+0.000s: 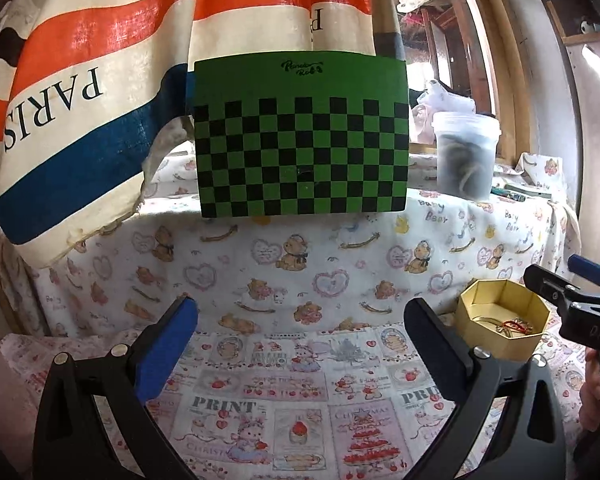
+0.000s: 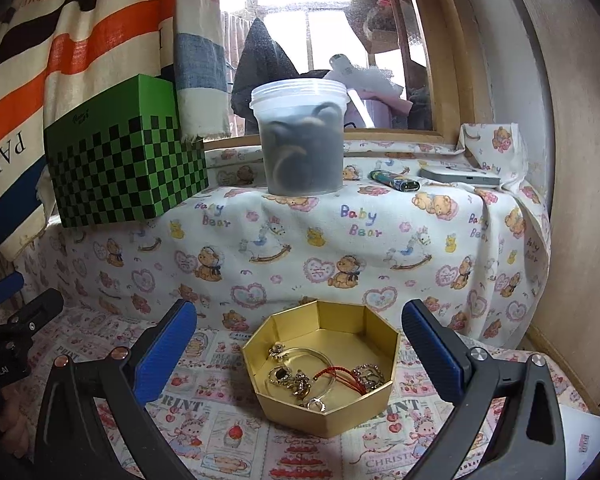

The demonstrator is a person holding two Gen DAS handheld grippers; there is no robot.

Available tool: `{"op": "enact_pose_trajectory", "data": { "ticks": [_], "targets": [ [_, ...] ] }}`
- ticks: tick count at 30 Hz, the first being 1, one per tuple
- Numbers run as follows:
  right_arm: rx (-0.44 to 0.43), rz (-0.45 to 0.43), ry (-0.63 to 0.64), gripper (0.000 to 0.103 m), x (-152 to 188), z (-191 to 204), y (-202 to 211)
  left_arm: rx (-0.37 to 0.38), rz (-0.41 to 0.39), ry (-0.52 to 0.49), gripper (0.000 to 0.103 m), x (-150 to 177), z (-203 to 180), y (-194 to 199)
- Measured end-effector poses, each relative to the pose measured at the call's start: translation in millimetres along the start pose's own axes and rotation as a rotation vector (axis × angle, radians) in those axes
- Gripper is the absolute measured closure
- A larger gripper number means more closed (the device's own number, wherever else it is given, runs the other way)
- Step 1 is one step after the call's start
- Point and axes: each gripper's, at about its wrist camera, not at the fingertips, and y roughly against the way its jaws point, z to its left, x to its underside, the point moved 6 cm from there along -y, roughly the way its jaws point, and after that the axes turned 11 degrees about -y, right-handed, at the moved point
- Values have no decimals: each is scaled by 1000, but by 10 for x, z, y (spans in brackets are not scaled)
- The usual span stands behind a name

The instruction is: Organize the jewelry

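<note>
Gold tray point(image 2: 320, 412) low centre of right view, jewelry point(image 2: 320, 376) heaped inside, sitting on printed cloth point(image 2: 220, 384). Right gripper point(image 2: 300, 344) spread wide, empty, straddling tray. Left gripper point(image 1: 300, 332) also released, empty, tray at its right. Best: drop straight in, pinch one piece, avoid tangled red cord point(image 2: 340, 378).

Both the left gripper point(image 1: 300, 344) and right gripper point(image 2: 300, 348) point slightly downward, jaws spread wide, gripping nothing.

Daylight from the window point(image 2: 300, 12) behind, blown-out glare there, soft shadows, colours clear, sharp centre, fisheye bending and dark vignette at edges, corners black.
</note>
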Motion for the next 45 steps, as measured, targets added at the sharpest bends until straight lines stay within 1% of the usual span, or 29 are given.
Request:
{"op": "enact_pose_trajectory", "data": {
  "ticks": [4, 7, 12, 13, 15, 17, 20, 25, 45],
  "targets": [
    [14, -10, 41, 0, 16, 63, 26, 17, -23, 10, 0, -22, -19, 47],
    [15, -27, 57, 0, 18, 94, 61, 5, -17, -4, 1, -31, -39, 48],
    [16, -32, 54, 0, 10, 96, 75, 8, -6, 16, 0, -20, -15, 24],
    [18, -33, 51, 0, 10, 89, 78, 3, -4, 16, 0, -20, -18, 20],
    [24, -36, 42, 0, 5, 69, 85, -35, 0, 15, 0, -12, 4, 34],
    [26, -39, 38, 0, 2, 62, 93, -26, -8, 21, 0, -10, 14, 52],
    [27, -39, 44, 0, 5, 71, 95, -23, 4, 18, 0, 0, 3, 39],
    [32, -35, 45, 0, 4, 68, 96, -6, 1, 7, 0, -7, -28, 43],
    [34, -35, 38, 0, 3, 57, 90, -8, 7, 12, 0, 1, -22, 40]
  ]
}}
